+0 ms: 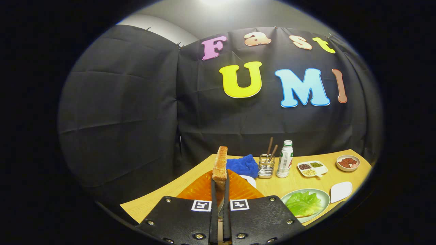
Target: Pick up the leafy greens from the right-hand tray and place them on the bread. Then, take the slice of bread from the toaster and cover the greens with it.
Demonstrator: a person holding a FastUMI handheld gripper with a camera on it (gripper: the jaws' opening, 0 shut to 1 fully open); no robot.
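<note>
Bread slice (pixel 220 163) upright between fingers (pixel 214 204); greens (pixel 303 203) on plate (pixel 325 196) right.

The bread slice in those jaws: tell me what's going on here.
A hand-held gripper has its jaws shut on a toasted bread slice, held upright on edge above the wooden table. The leafy greens already lie on bread on the pale green plate, not yet covered.
</note>
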